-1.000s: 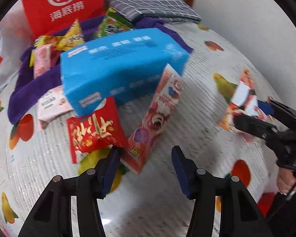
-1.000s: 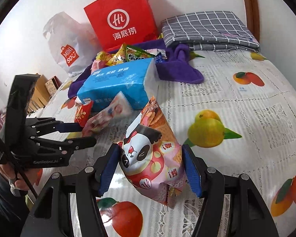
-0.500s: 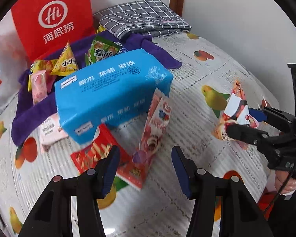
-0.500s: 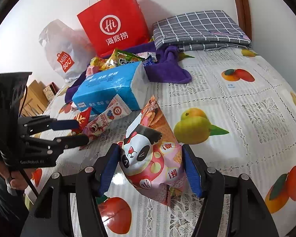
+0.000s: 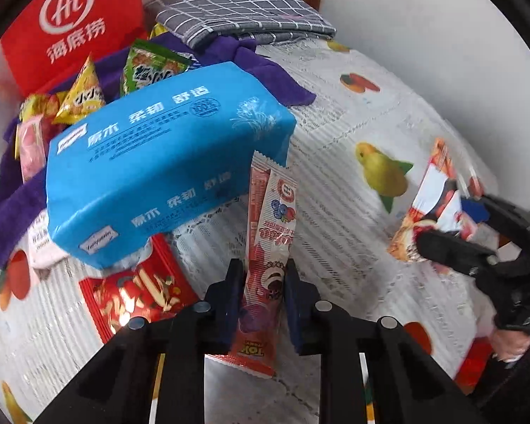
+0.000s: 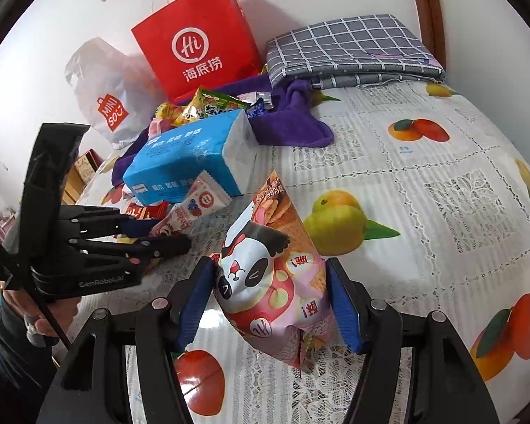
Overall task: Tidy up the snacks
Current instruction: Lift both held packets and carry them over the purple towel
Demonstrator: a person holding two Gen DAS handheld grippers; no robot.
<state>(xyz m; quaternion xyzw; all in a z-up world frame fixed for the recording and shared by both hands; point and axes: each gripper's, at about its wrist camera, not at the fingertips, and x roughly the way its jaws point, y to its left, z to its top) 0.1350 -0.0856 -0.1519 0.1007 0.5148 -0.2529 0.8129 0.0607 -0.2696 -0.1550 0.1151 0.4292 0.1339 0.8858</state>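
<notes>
our left gripper (image 5: 261, 289) has its jaws clamped on the lower part of a long pink snack stick (image 5: 270, 247), whose top end leans against the blue tissue pack (image 5: 159, 173) just ahead. to the left of those jaws a red snack packet (image 5: 134, 293) lies flat on the fruit-print table cover (image 5: 353, 134), its far edge tucked under the tissue pack. beyond the pack, small yellow and green snack packets (image 5: 148, 70) sit on a purple cloth (image 5: 265, 70), with a red paper bag (image 5: 70, 21) and a folded grey checked cloth (image 5: 243, 7) behind them.

our right gripper (image 6: 270, 300) has its jaws closed on a pink panda snack bag (image 6: 275, 275), one pad on each side, the bag standing upright between them. to the left of these jaws the left gripper reaches in level, and a hand (image 6: 35, 318) holds its handle. further off a white shopping bag (image 6: 102, 95) leans by the wall.
</notes>
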